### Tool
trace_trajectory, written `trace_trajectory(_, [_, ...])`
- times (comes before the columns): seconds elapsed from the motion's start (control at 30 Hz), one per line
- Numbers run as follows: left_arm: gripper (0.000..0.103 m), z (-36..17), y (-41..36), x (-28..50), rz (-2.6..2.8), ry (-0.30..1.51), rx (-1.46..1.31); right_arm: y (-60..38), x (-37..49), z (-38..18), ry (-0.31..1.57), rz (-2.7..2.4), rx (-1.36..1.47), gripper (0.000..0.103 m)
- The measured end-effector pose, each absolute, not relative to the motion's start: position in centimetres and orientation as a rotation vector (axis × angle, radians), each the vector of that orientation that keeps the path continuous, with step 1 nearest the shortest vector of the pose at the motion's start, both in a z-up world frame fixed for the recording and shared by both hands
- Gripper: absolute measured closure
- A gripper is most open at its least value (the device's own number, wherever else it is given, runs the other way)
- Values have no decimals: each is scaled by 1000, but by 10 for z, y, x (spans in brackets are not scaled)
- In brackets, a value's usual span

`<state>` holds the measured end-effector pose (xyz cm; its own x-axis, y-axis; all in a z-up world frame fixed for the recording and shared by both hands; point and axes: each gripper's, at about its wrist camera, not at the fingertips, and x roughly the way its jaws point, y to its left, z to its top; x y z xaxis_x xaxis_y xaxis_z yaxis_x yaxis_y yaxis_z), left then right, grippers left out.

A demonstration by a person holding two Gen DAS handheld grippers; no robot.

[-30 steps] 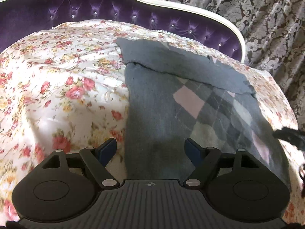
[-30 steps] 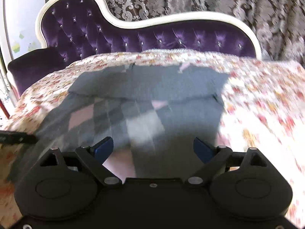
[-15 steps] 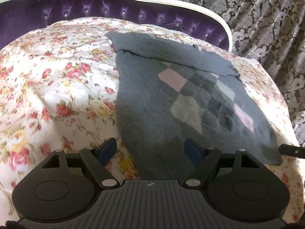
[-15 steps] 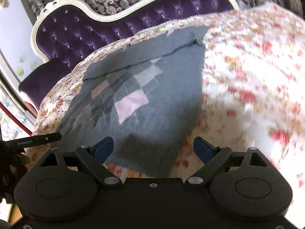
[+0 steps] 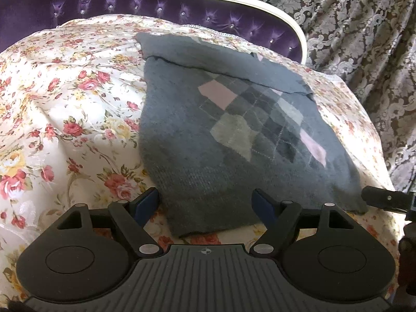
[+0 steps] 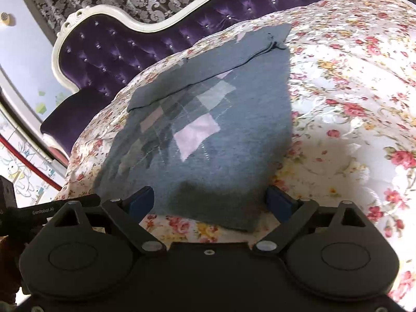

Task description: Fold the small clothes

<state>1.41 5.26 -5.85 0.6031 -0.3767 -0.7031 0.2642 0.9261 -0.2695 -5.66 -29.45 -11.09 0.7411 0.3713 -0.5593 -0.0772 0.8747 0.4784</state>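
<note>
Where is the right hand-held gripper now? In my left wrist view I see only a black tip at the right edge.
Observer: The right hand-held gripper is open, with the near right corner of the sweater between its blue fingers.
Operator: Does it clamp the cloth?
Observer: No. The jaws stand wide apart, and that corner lies flat on the floral cover.
Operator: What is beyond the left side of the bed?
Observer: A wall with a rabbit drawing, below the end of the purple headboard.
</note>
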Motion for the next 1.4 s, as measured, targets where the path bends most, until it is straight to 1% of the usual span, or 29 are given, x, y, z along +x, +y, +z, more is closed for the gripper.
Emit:
trace_trajectory(0.37, [26,-62,44,27,-414,823,-157,-291,-46,-114,667,289,483,6])
trace_trajectory(0.73, [27,-62,45,21,-444,816,-144,-296,-47,-116,662,308,511,6])
trace_trajectory(1.0, [25,-66,40,37,-427,768,-173,-300,-37,-120,630,325,585,6])
trace_trajectory(1.1, [26,-66,38,36,-431,759,-156,-301,-36,-121,625,329,594,6])
trace_trajectory(1.13, [30,-66,38,35,-431,759,-151,-301,-37,-120,624,330,591,6])
trace_trajectory(1.17, [38,-65,40,33,-430,759,-154,-302,-38,-120,625,328,585,10])
trace_trajectory(1.2, [42,-65,43,31,-424,760,-162,-302,-39,-119,627,322,577,13])
trace_trajectory(1.27, [52,-65,49,27,-419,766,-178,-304,-43,-119,636,312,564,26])
trace_trajectory(1.3, [54,-65,52,26,-419,770,-185,-305,-44,-119,640,308,565,29])
trace_trajectory(1.33, [57,-65,54,25,-418,773,-192,-307,-45,-120,644,303,567,34])
trace_trajectory(1.4, [68,-65,57,26,-408,779,-200,-309,-46,-121,653,294,570,42])
